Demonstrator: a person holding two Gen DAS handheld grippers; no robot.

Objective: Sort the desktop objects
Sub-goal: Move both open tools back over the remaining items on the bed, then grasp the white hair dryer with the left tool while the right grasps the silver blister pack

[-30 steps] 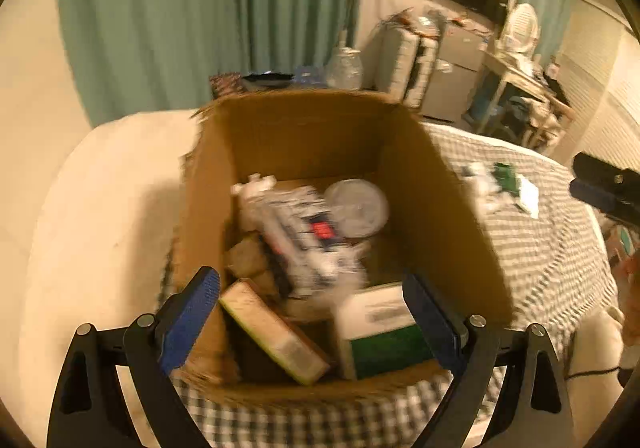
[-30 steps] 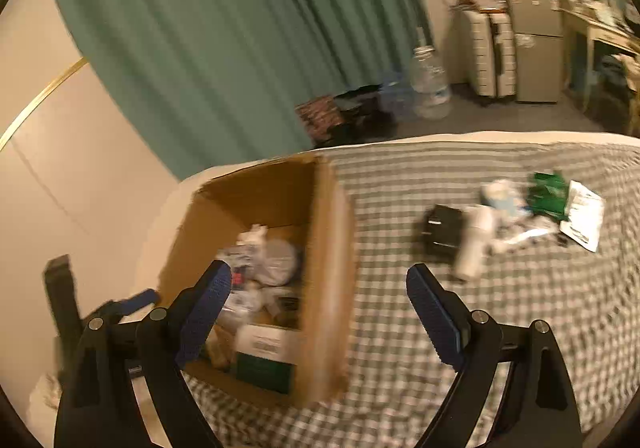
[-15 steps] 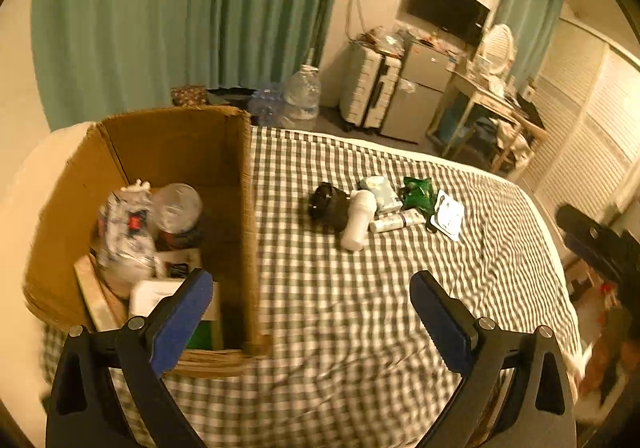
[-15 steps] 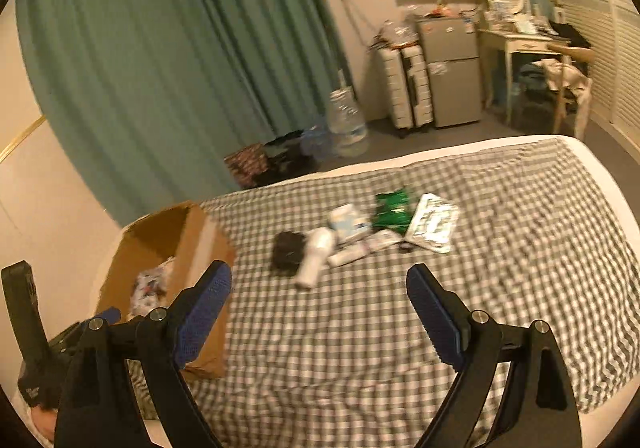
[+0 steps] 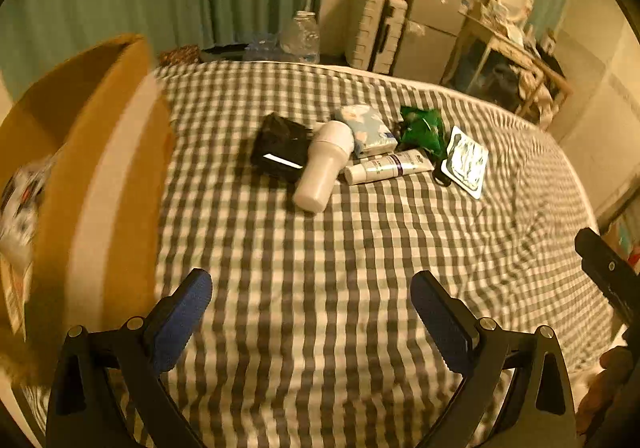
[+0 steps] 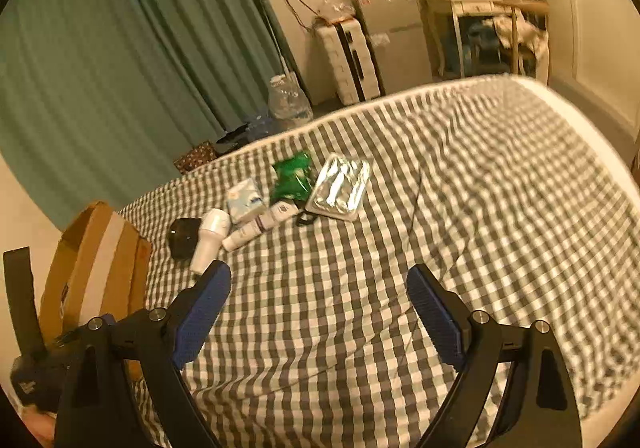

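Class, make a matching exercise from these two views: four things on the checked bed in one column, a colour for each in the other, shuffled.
Things:
1. bottle
2. box
3. packet
4. pouch

Colours:
A. green
B. black
C. white
D. brown

Pairs: 1-C, 2-D, 3-A, 4-B

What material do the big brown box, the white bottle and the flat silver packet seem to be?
Brown box: cardboard, matte, pale tape strip.
White bottle: probably plastic, smooth with a soft sheen.
Silver packet: likely foil or metallised film, since it glints strongly.
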